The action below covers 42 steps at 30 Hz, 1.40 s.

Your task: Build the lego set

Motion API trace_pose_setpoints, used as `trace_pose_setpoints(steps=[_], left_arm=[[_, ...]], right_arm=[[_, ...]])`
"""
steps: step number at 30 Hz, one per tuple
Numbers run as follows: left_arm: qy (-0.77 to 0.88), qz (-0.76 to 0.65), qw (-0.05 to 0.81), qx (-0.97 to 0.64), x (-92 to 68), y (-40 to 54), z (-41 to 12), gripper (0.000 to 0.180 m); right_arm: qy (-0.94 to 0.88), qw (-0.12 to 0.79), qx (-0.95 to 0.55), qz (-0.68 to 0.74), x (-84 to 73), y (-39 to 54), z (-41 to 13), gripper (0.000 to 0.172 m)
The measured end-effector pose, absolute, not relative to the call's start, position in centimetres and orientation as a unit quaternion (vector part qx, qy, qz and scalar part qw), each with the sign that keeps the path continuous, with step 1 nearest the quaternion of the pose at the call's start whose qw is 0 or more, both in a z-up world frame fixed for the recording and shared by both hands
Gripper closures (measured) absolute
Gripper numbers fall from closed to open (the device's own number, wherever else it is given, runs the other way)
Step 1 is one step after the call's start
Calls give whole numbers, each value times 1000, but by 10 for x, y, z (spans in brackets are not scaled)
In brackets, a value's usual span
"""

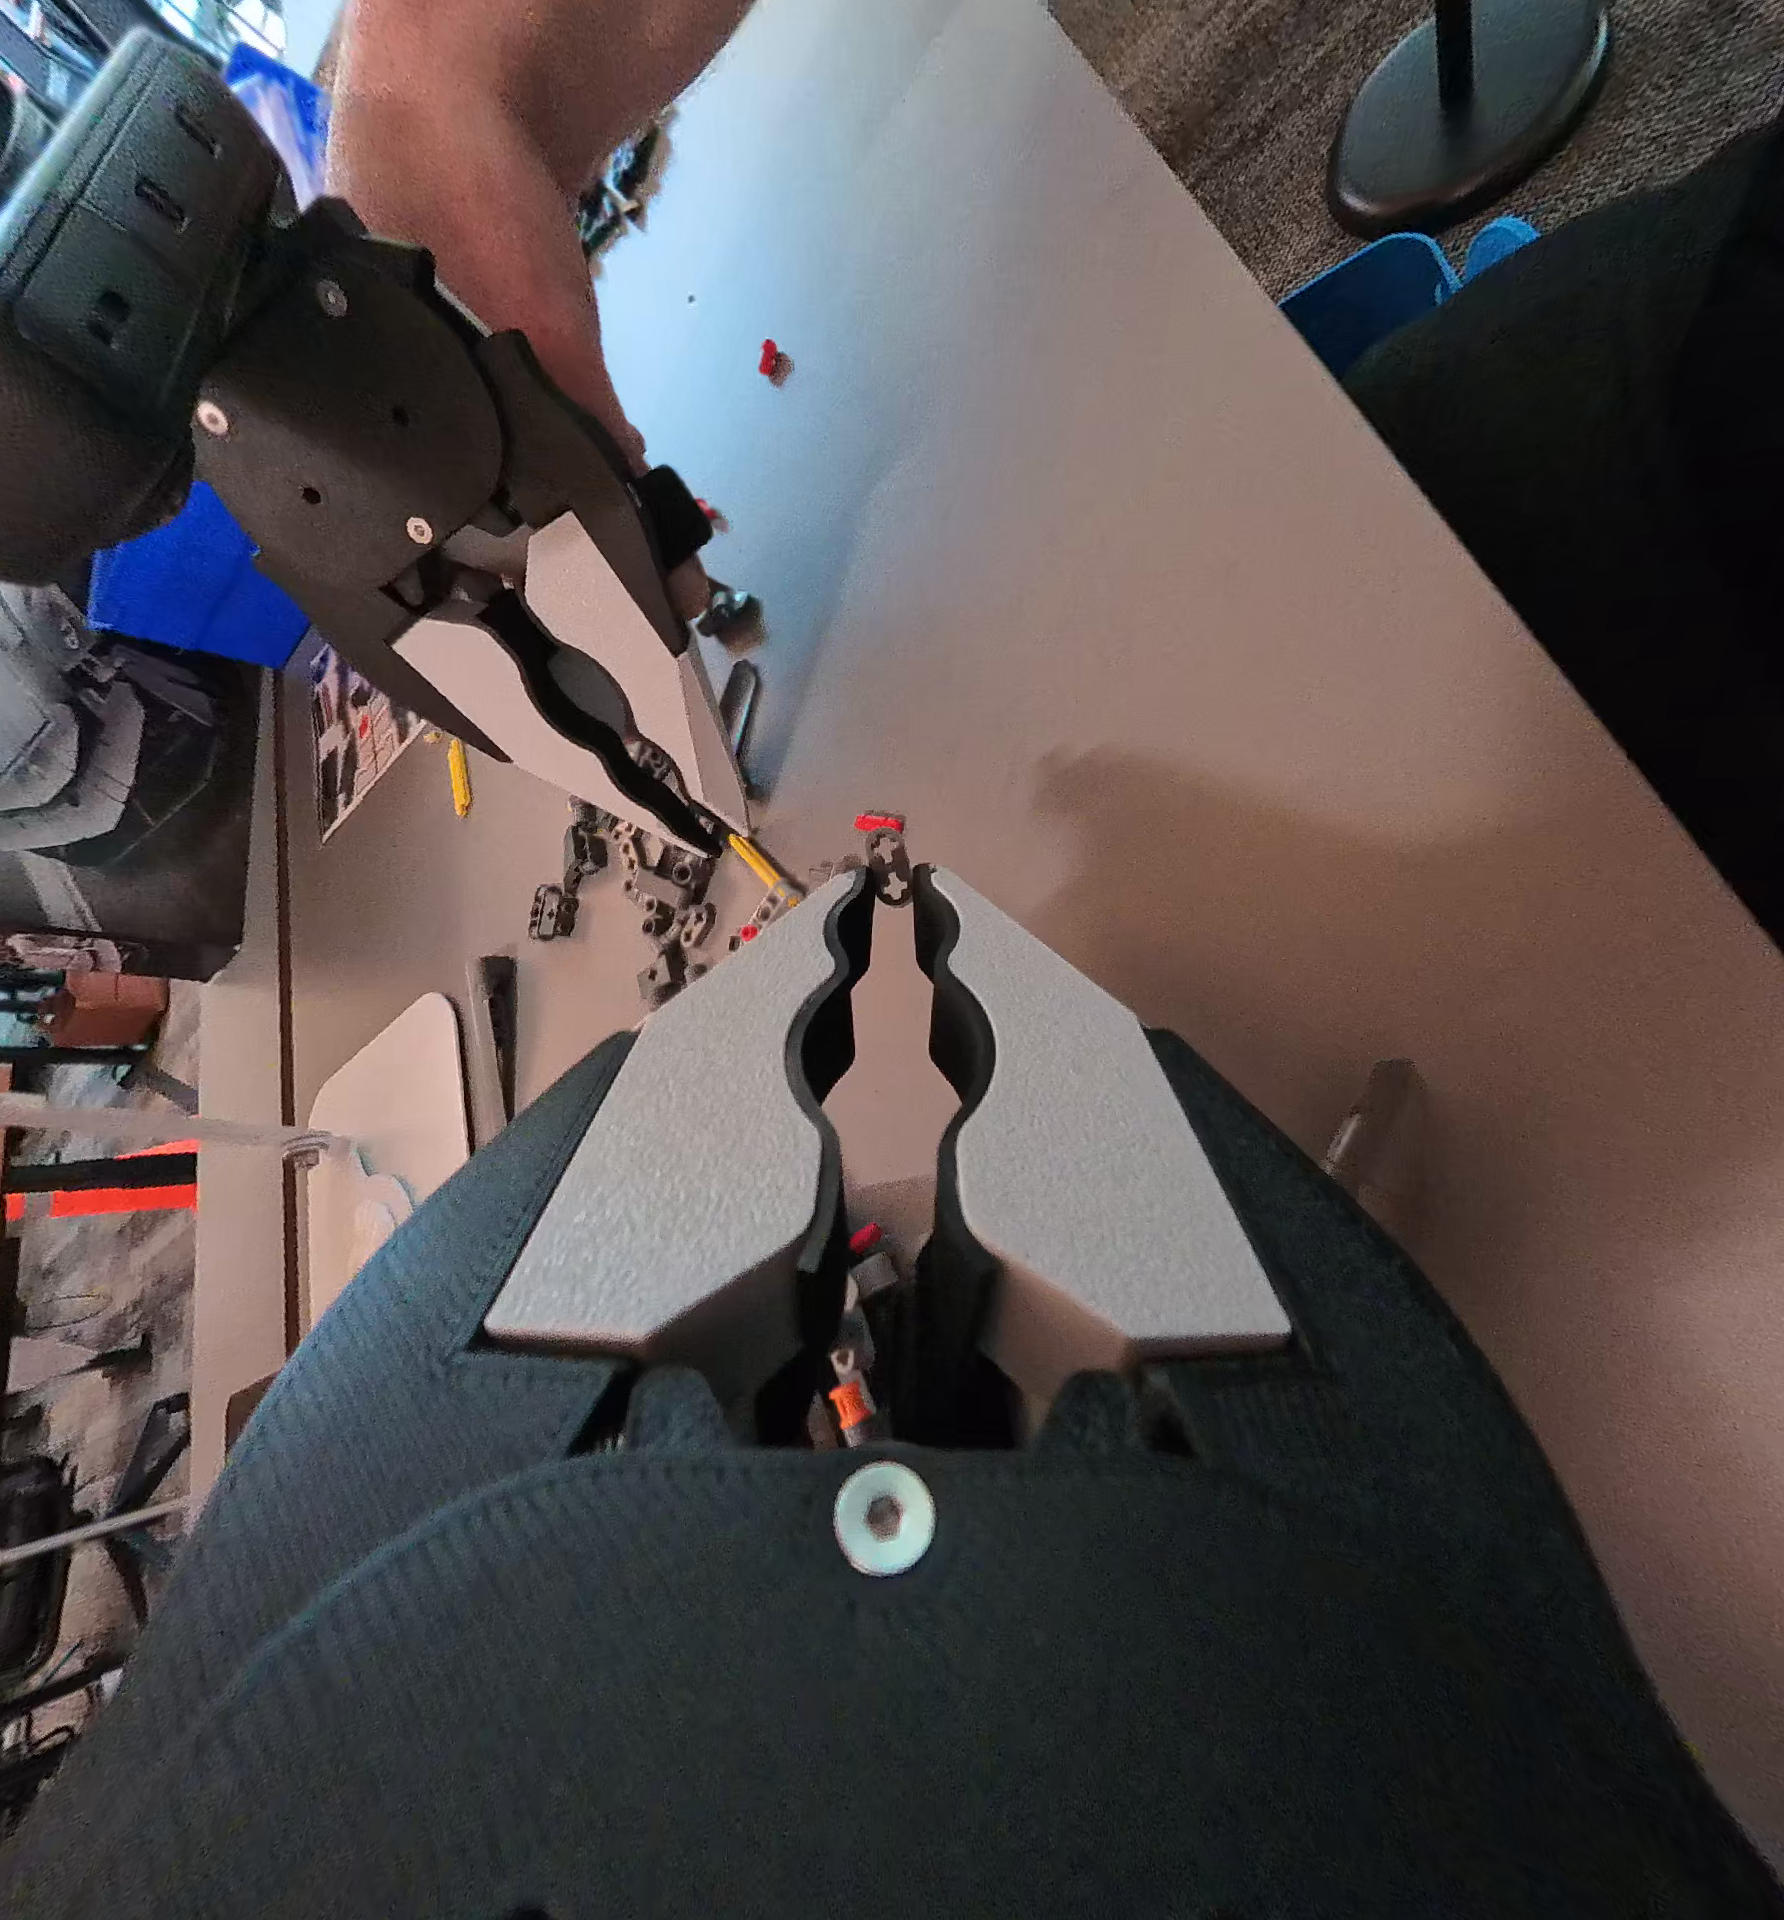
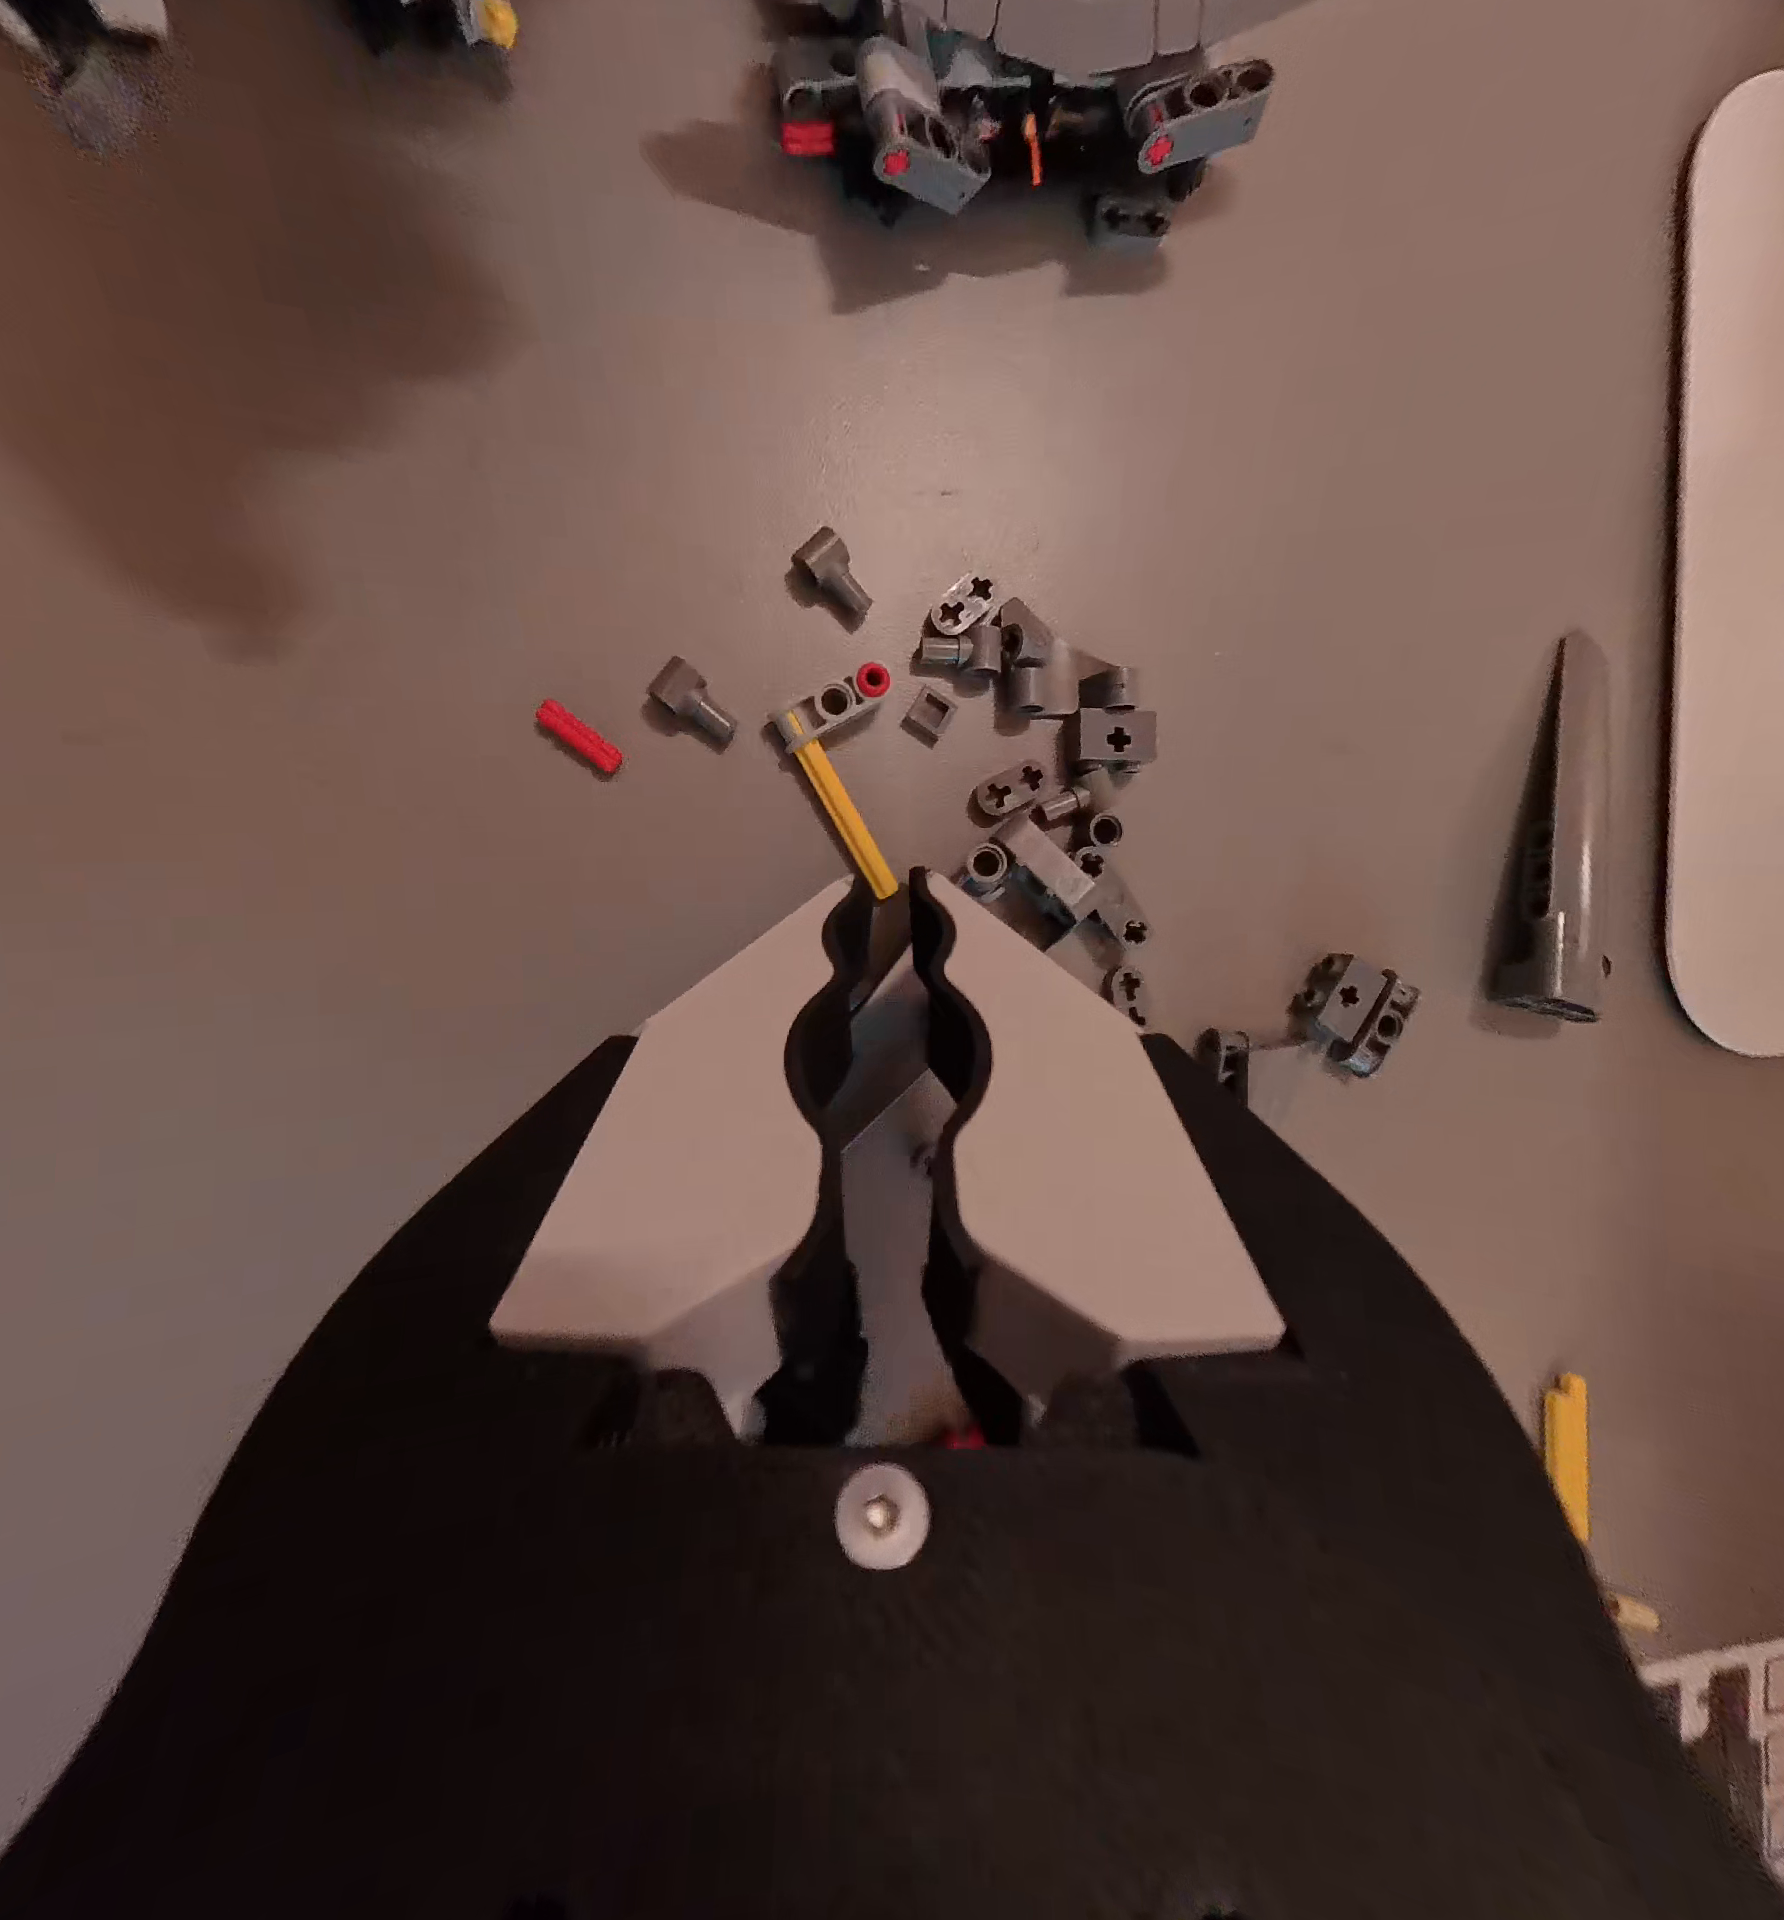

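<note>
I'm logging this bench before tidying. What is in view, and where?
Yellow axle: one, its near end between the right fingertips, far end in a grey beam with a red pin.
Grey two-hole link: one, pinched by the left fingertips, red piece on top.
Red axle: one, loose, left of the beam.
Grey parts: a pile, right of the yellow axle.
Grey tapered panel: one, far right.
Grey model: one, top edge.
Table: grey.
Left gripper: shut on the link.
Right gripper: shut on the yellow axle.

My left tongs [image 1: 893, 883] pinch a small dark grey two-hole link [image 1: 889, 864], upright above the table. My right tongs [image 2: 896, 891] grip the near end of a yellow rod [image 2: 842, 812], its far end in a grey beam [image 2: 832, 709].
</note>
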<state>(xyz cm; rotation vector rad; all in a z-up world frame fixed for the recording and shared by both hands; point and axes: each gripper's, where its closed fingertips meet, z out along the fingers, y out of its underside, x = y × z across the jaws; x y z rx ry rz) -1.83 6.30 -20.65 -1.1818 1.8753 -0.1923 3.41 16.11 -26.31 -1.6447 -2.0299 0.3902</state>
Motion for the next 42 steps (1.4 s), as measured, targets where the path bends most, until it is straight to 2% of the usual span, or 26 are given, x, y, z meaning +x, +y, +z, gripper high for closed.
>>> trace_pose_setpoints(steps=[10, 17, 26, 32, 35, 38, 41, 42], left_arm=[[753, -84, 440, -481, -25, 69, -210, 175], [753, -85, 439, -482, -26, 70, -211, 175], [755, -80, 438, -482, -25, 71, -213, 175], [760, -77, 432, -479, -24, 69, -217, 175], [762, -75, 432, -477, -23, 68, -217, 175], [763, -71, 433, -474, -23, 66, -218, 175], [763, -71, 435, -472, -24, 64, -216, 175], [763, -72, 436, -471, -24, 63, -215, 175]], right_arm=[[-761, 197, -585, 199, 31, 157, -264, 171], [-782, 190, -569, 166, 37, 154, -259, 171], [-846, 205, -489, -50, 65, 144, -225, 172], [-871, 191, -355, -280, 91, 132, -214, 172], [-879, 171, -304, -326, 98, 116, -220, 172], [-869, 185, -332, -316, 101, 114, -215, 172], [-838, 208, -432, -261, 112, 123, -206, 171], [-824, 214, -471, -232, 116, 126, -206, 163]])
